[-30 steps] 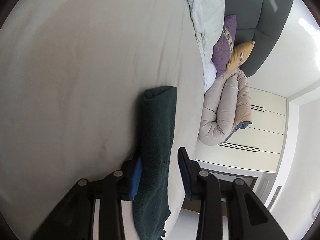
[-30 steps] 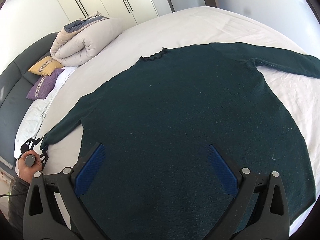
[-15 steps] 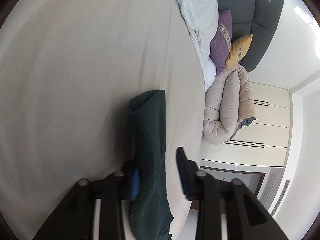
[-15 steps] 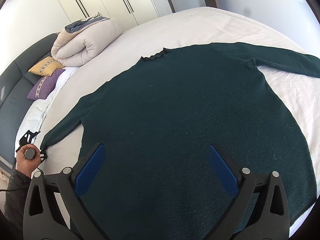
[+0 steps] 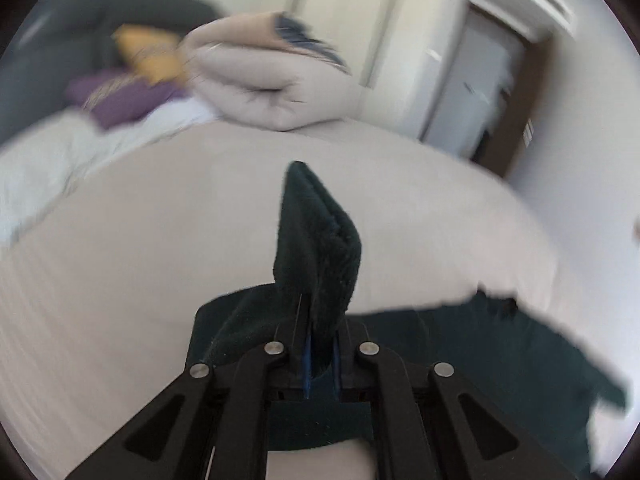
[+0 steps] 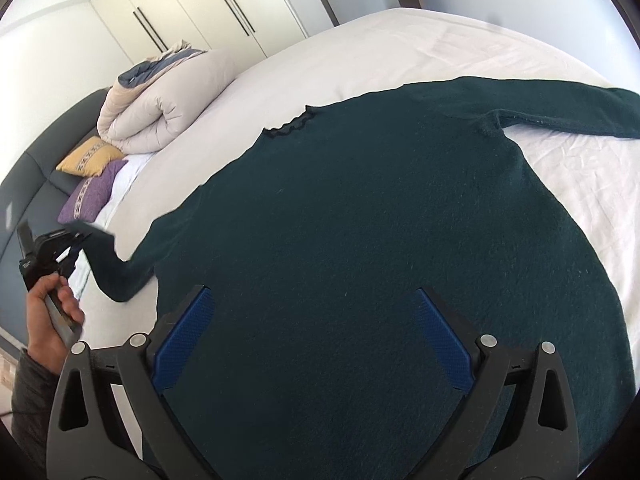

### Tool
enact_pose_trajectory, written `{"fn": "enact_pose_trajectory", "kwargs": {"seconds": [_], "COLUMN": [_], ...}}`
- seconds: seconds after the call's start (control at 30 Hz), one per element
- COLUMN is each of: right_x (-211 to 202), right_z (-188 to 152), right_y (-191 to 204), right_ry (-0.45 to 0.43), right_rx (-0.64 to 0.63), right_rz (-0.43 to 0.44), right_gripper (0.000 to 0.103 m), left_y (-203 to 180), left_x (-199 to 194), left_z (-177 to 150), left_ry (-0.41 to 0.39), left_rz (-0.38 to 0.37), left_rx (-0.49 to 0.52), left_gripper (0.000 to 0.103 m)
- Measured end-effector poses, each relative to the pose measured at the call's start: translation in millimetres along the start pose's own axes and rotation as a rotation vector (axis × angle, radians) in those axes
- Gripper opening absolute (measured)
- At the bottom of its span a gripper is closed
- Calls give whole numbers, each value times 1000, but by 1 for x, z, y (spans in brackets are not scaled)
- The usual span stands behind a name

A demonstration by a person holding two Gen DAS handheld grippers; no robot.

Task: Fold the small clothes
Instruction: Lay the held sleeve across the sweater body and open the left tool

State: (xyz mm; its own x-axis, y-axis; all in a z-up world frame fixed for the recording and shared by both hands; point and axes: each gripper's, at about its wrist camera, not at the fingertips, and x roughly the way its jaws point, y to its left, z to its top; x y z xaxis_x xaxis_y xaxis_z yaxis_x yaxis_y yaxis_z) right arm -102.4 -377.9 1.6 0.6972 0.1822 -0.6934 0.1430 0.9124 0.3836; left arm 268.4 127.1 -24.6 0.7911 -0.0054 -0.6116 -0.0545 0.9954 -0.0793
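Note:
A dark green sweater [image 6: 380, 240] lies flat on the white bed [image 6: 400, 40], collar toward the far side. My left gripper [image 5: 318, 332] is shut on the cuff of its left sleeve [image 5: 316, 240], which stands up between the pads, lifted off the bed. The same sleeve [image 6: 120, 276] and left gripper [image 6: 68, 244] show at the left of the right wrist view. My right gripper [image 6: 312, 336] is open and empty, just above the sweater's lower body. The other sleeve [image 6: 568, 116] lies stretched out to the right.
A rolled beige duvet [image 6: 160, 116] lies at the head of the bed, with a yellow pillow [image 6: 90, 156] and a purple pillow [image 6: 92, 194] beside it against the dark headboard [image 6: 36, 176]. White wardrobes [image 6: 200, 4] stand behind the bed.
My left gripper has closed on the sleeve cuff, lifted it off the bed and turned upright. The right gripper has barely moved.

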Motion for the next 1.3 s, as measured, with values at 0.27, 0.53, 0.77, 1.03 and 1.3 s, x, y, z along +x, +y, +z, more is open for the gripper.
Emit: {"fn": "enact_pose_trajectory", "kwargs": {"seconds": [0.27,0.53,0.77,1.03,1.3], "right_x": [70,189,271,302,264], "right_z": [61,95,94,105,170], "right_y": [-35,2,69,111,65], "right_ry": [188,437,598,592,430], "right_rx": [177,362,335,187,158], "right_rz": [233,537,590,521,399], "right_gripper": [87,79,59,8,7], "left_y": [-134,-130,-123,-116,-53], "left_x": [25,19,17,10,-22], "left_z": [-105,-107,-106,-100,-65], "left_ry": [20,-47,-77,-76,-89], "left_rz": [110,124,119,75,-63], "left_rx": [571,567,530,482,171], "left_gripper": [7,7,7,42,61]}}
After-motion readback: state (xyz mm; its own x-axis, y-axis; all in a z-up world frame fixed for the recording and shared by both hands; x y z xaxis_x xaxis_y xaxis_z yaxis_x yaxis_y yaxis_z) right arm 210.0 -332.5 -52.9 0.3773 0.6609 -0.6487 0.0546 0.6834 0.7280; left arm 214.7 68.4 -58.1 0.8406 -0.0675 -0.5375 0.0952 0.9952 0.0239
